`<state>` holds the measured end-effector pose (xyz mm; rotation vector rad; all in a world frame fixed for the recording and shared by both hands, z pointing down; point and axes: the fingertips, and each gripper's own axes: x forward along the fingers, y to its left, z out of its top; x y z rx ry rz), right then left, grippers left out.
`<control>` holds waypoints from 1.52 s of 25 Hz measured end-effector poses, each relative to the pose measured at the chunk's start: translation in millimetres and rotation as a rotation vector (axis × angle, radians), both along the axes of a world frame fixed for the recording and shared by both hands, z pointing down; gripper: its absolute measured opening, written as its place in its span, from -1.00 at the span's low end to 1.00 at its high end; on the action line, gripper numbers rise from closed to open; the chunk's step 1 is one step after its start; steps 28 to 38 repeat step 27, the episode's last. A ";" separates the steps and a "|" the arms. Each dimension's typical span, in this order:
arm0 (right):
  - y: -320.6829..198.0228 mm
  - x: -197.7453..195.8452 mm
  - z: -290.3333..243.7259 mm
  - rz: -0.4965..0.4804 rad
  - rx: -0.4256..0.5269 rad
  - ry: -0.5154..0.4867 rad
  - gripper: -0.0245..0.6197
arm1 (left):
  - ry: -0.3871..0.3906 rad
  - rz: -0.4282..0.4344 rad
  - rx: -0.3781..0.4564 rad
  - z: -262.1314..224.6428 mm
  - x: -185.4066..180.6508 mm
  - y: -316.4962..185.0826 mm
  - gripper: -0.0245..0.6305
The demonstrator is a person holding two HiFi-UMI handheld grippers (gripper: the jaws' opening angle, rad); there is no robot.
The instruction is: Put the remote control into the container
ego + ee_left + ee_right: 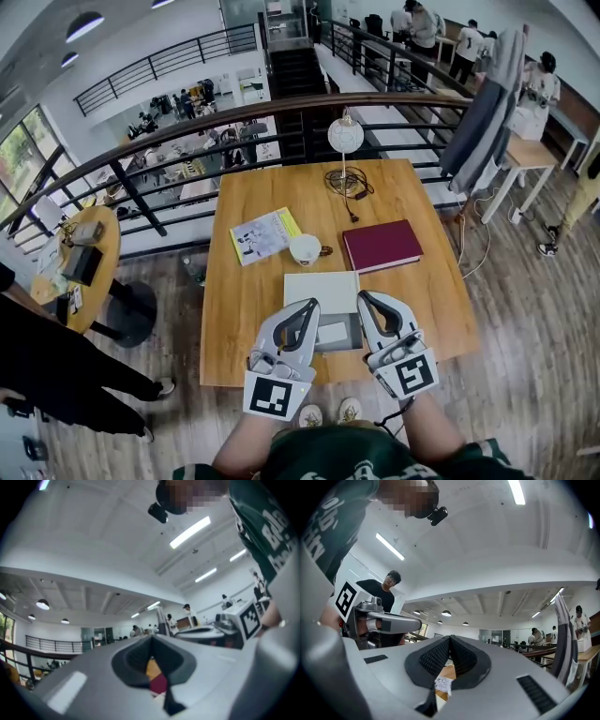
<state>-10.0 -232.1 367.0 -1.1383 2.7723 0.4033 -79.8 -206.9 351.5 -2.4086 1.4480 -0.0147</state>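
Both grippers sit at lower centre of the head view, above the near edge of the wooden table [244,309]. Left gripper [308,306]: jaws closed tip to tip, nothing between them. Right gripper [367,299]: likewise closed and empty. The grey container [351,330] sits between them. The pale oblong inside it appears to be the remote control [331,334]. A maroon book [382,246] lies further up the table.
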 end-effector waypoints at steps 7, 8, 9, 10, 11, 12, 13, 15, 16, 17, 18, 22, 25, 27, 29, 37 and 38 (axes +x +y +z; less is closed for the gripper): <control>4.9 -3.7 -2.7 -0.010 0.008 0.020 -0.88 | 0.021 -0.002 -0.002 -4.0 -0.4 -2.0 -0.93; 5.6 -4.6 -3.4 -0.012 0.012 0.019 -0.88 | 0.018 -0.003 -0.001 -3.7 -1.0 -1.6 -0.93; 6.2 -5.5 -3.8 -0.013 0.015 0.018 -0.88 | 0.019 -0.003 -0.001 -3.1 -1.7 -1.1 -0.93; 6.7 -5.9 -3.7 -0.012 0.017 0.017 -0.88 | 0.023 -0.004 -0.002 -2.4 -2.4 -0.8 -0.93; 7.3 -5.8 -3.2 -0.010 0.016 0.017 -0.88 | 0.024 -0.003 -0.003 -1.7 -2.9 -0.6 -0.93; 8.1 -5.4 -3.0 -0.008 0.014 0.016 -0.88 | 0.019 -0.003 -0.002 -1.5 -3.0 -0.4 -0.93; 9.0 -5.2 -3.3 -0.007 0.013 0.012 -0.88 | 0.011 -0.002 0.000 -1.8 -2.9 0.2 -0.93; 10.8 -5.1 -4.6 -0.007 0.011 0.004 -0.88 | 0.009 -0.001 0.002 -3.6 -2.9 1.9 -0.93; 11.2 -4.9 -4.8 -0.005 0.010 0.006 -0.88 | 0.012 0.000 0.002 -4.6 -3.0 2.5 -0.93; 11.4 -4.7 -4.7 -0.003 0.011 0.012 -0.88 | 0.011 0.001 0.003 -5.2 -3.1 2.9 -0.93; 11.6 -4.7 -4.8 -0.002 0.014 0.017 -0.88 | 0.006 0.002 0.004 -5.4 -2.9 3.1 -0.93; 11.9 -4.9 -5.1 0.002 0.016 0.021 -0.88 | 0.007 0.011 -0.006 -4.2 -1.6 2.5 -0.93; 12.2 -5.3 -4.9 0.004 0.015 0.023 -0.88 | 0.021 0.013 -0.014 -3.4 -1.5 2.0 -0.93; 12.7 -5.7 -5.0 0.004 0.015 0.025 -0.88 | 0.043 0.013 -0.020 -3.3 -1.8 1.7 -0.93; 12.7 -5.7 -5.0 0.004 0.015 0.025 -0.88 | 0.043 0.013 -0.020 -3.3 -1.8 1.7 -0.93; 12.7 -5.7 -5.0 0.004 0.015 0.025 -0.88 | 0.043 0.013 -0.020 -3.3 -1.8 1.7 -0.93; 12.7 -5.7 -5.0 0.004 0.015 0.025 -0.88 | 0.043 0.013 -0.020 -3.3 -1.8 1.7 -0.93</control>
